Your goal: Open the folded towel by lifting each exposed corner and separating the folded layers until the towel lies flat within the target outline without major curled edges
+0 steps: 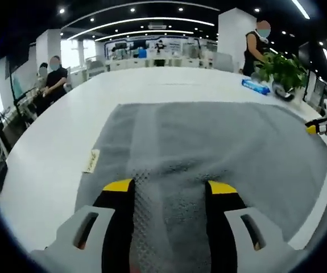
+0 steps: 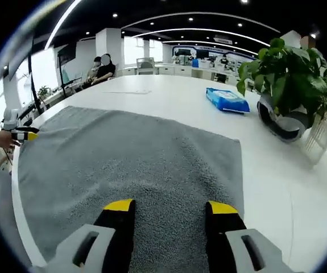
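One grey towel (image 1: 208,148), spread nearly flat on white table (image 1: 55,153). Left gripper (image 1: 169,187) and right gripper (image 2: 169,207): jaws parted, holding nothing, over near edge. Final smoothing stage; next, check edges for curls.

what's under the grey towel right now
The grey towel lies spread on the white table, whose bare top shows around its edges. Whatever lies beneath the cloth itself, including any target outline, is covered and cannot be seen.

Grey towel (image 1: 208,153), unfolded, flat on white table (image 1: 55,170)
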Action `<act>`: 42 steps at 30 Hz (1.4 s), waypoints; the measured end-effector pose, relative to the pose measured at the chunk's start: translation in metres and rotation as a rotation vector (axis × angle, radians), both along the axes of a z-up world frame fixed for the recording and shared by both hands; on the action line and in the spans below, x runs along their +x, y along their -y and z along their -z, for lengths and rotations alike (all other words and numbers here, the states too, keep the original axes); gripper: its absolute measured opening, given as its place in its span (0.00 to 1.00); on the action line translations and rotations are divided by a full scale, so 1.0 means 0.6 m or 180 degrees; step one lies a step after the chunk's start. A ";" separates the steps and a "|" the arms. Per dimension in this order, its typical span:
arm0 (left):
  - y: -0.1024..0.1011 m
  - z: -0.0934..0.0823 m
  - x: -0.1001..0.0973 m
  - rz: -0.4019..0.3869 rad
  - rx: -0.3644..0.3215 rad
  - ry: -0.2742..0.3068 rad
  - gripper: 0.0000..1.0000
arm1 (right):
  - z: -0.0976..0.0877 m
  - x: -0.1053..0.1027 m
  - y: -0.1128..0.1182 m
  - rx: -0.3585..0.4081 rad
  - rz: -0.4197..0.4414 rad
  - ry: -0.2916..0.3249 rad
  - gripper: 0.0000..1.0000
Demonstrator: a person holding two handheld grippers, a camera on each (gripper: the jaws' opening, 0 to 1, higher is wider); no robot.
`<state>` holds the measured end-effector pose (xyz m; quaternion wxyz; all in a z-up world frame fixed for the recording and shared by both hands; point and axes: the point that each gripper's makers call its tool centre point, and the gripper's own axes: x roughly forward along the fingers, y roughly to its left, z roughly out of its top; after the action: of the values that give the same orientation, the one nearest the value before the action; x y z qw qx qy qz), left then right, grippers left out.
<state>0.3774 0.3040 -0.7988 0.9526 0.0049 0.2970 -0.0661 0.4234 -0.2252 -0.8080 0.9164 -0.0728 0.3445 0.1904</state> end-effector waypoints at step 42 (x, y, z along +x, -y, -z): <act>0.193 -0.292 -0.080 0.0141 -0.0969 0.1378 0.73 | -0.332 -0.119 -0.112 0.1459 0.0707 0.1505 0.90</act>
<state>0.3294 0.1883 -0.6234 0.9820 -0.1179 0.0727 -0.1283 0.3522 -0.1583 -0.6090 0.9785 0.1307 0.0768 0.1397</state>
